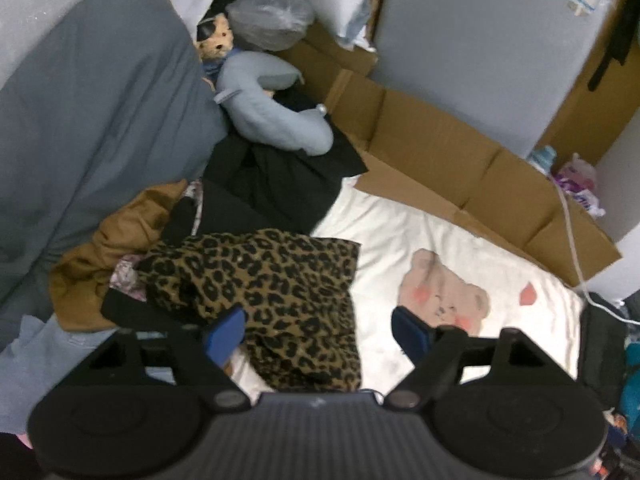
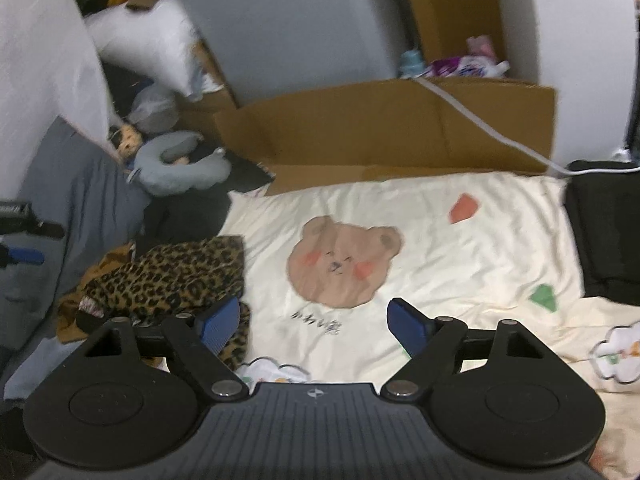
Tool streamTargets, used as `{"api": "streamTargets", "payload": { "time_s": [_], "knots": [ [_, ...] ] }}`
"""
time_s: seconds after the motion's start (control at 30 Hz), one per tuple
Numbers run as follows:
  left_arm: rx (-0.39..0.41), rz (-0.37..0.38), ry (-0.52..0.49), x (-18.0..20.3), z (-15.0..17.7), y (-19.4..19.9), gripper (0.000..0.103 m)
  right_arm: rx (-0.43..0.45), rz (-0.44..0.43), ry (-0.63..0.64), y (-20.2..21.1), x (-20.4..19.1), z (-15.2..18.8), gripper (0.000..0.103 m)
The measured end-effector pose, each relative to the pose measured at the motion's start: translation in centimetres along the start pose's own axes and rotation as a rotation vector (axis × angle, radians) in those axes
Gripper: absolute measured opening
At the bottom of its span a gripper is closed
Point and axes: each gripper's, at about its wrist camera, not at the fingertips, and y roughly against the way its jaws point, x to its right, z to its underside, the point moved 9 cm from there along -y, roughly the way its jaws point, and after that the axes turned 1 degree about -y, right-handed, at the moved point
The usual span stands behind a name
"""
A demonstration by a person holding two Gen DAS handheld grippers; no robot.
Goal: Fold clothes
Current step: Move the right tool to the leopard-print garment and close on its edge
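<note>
The leopard-print garment [image 1: 256, 284] lies crumpled on the cream bear-print blanket [image 1: 460, 240], apparently beneath the left gripper [image 1: 318, 330]'s wide-spread fingers; the right gripper [image 2: 314, 322] gapes empty beside it.

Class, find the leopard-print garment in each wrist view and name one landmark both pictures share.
Left wrist view: the leopard-print garment lies lower centre, crumpled, reaching down between the open fingers of the left gripper.
Right wrist view: it lies lower left, beside the left finger of the right gripper.
Shared landmark: the bear print on the cream sheet.
</note>
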Motion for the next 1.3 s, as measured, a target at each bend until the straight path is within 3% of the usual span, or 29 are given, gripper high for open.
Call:
{"api": "streamTargets", "payload": {
  "time_s": [0.4, 0.6, 0.7, 0.97, 1.3],
  "knots": [
    [-0.056, 0.019, -0.076, 0.5, 0.8, -2.1, 0.083, -0.106, -0.119, 0.091, -9.7, -6.5, 6.9, 0.081],
    [-0.035, 0.003, -0.129, 0.5, 0.5, -1.7, 0.081, -0.151, -0.165, 0.087, -13.7, -8.0, 9.6, 0.081],
    [-0.021, -0.014, -0.138, 0.3, 0.2, -1.6, 0.078, -0.171, -0.18, 0.081, -15.9, -8.7, 11.0, 0.076],
    [-0.032, -0.057, -0.086, -2.0, -0.2, -2.4, 0.075, -0.225, -0.223, 0.012, -21.9, -10.8, 15.1, 0.071],
    [-0.084, -0.07, -0.056, -4.3, 0.5, -3.7, 0.072, -0.289, -0.245, 0.015, -28.6, -13.0, 17.9, 0.066]
  ]
}}
